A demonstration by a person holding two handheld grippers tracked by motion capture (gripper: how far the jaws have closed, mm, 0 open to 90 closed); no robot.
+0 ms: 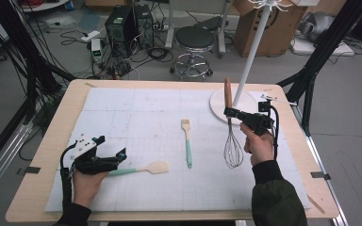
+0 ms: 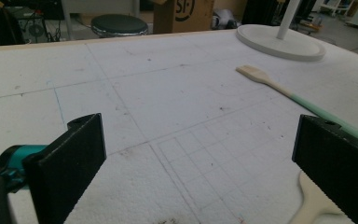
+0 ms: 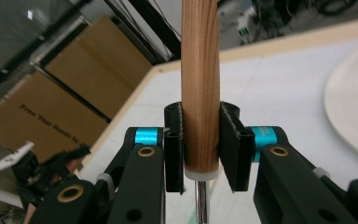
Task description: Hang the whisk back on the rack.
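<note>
My right gripper (image 1: 230, 112) is shut on the wooden handle (image 3: 200, 88) of a wire whisk (image 1: 233, 149), which hangs upright above the mat with its wire head down, beside the white stand's round base (image 1: 219, 102). In the right gripper view both pads press the handle near its lower end. My left gripper (image 1: 120, 154) rests open on the mat at the left, over the mint handle of a wooden spatula (image 1: 154, 167). In the left gripper view its jaws stand wide apart and the spatula's blade (image 2: 314, 203) lies by the right jaw. A brush with a mint handle (image 1: 187, 143) lies mid-mat.
A white foam mat (image 1: 136, 113) covers the wooden table (image 1: 52, 141). The white stand's pole (image 1: 252, 52) rises from its base at the back right. A stool (image 1: 195, 40), computer cases and cardboard boxes stand on the floor beyond the table.
</note>
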